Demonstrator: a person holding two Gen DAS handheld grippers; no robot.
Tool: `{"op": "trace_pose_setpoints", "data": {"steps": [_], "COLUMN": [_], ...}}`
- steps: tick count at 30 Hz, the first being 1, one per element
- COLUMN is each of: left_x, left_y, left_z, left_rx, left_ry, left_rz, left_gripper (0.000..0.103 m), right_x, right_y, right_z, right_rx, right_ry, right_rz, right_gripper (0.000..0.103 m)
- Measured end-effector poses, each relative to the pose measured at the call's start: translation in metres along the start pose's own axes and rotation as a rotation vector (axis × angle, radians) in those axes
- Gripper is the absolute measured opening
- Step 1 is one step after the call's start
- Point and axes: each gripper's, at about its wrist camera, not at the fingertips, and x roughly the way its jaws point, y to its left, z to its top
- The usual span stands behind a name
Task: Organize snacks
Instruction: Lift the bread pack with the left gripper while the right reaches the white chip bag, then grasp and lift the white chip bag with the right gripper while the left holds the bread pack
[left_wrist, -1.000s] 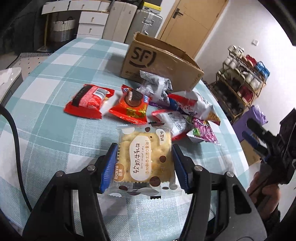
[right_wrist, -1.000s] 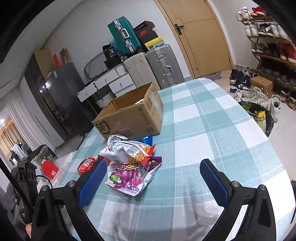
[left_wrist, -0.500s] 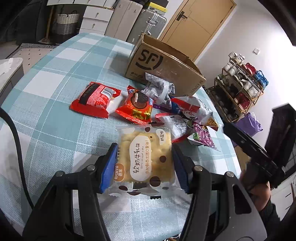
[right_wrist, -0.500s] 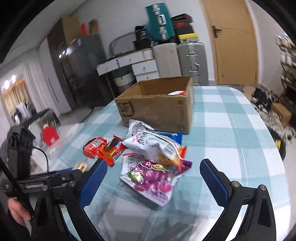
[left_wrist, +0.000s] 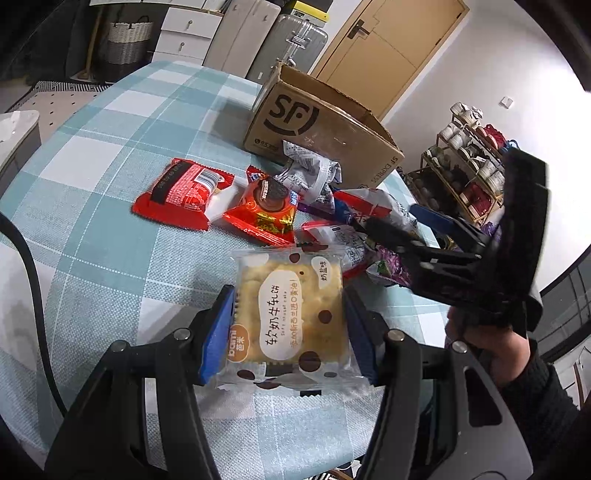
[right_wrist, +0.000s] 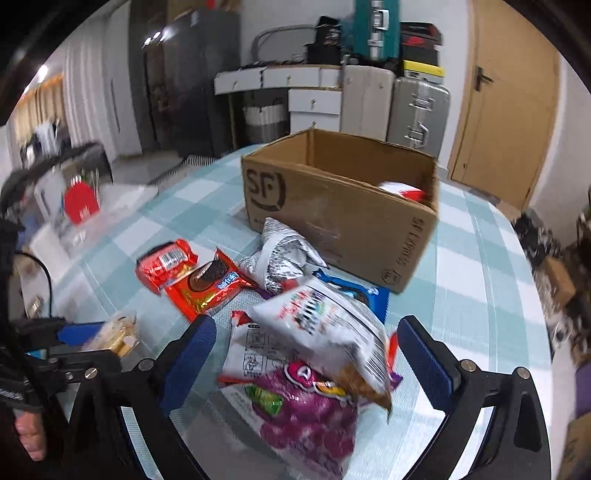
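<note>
My left gripper (left_wrist: 288, 328) is shut on a yellow cracker packet (left_wrist: 290, 314) and holds it above the checked table (left_wrist: 92, 229); the packet also shows in the right wrist view (right_wrist: 118, 334). My right gripper (right_wrist: 306, 350) is open, straddling a white chip bag (right_wrist: 325, 328) and a purple snack bag (right_wrist: 303, 417); it also shows in the left wrist view (left_wrist: 402, 225). Red packets (left_wrist: 181, 192) (left_wrist: 267, 208), a silver bag (left_wrist: 310, 171) and a blue packet (right_wrist: 354, 293) lie before the open SF cardboard box (right_wrist: 343, 206).
Suitcases (right_wrist: 417, 107), white drawers (right_wrist: 314, 99) and a wooden door (right_wrist: 506, 92) stand beyond the table. A shoe rack (left_wrist: 469, 177) stands to the right. A black cable (left_wrist: 33, 280) crosses the table's left side.
My right gripper has swung left and come down over the snack pile. My left gripper has lifted slightly with the cracker packet still in it.
</note>
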Motion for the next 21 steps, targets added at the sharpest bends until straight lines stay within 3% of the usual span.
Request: {"op": "trace_pose_setpoints", "data": {"steps": [3,7,9,15,21], "left_x": [0.0,0.001,0.001,0.002,0.004], "left_y": [0.001,0.002,0.001,0.001,-0.001], "left_z": [0.0,0.0,0.0,-0.001,-0.002], "left_rx": [0.0,-0.003,0.0,0.003,0.011], "left_ry": [0.0,0.006,0.007,0.013,0.02], "left_rz": [0.002,0.0,0.001,0.003,0.01], "left_gripper": [0.055,0.055,0.055,0.055,0.055], "right_x": [0.013,0.018,0.019,0.018,0.004], "right_y": [0.005,0.003,0.001,-0.009,-0.019], "right_z": [0.002,0.003,0.004,0.003,0.002], "right_rx": [-0.032,-0.03,-0.028,0.017,0.111], "right_ry": [0.048,0.061,0.065,0.082,0.036], "right_rz": [-0.013,-0.024,-0.042,-0.022,-0.009], "right_gripper": [0.079,0.068,0.054,0.046,0.042]}}
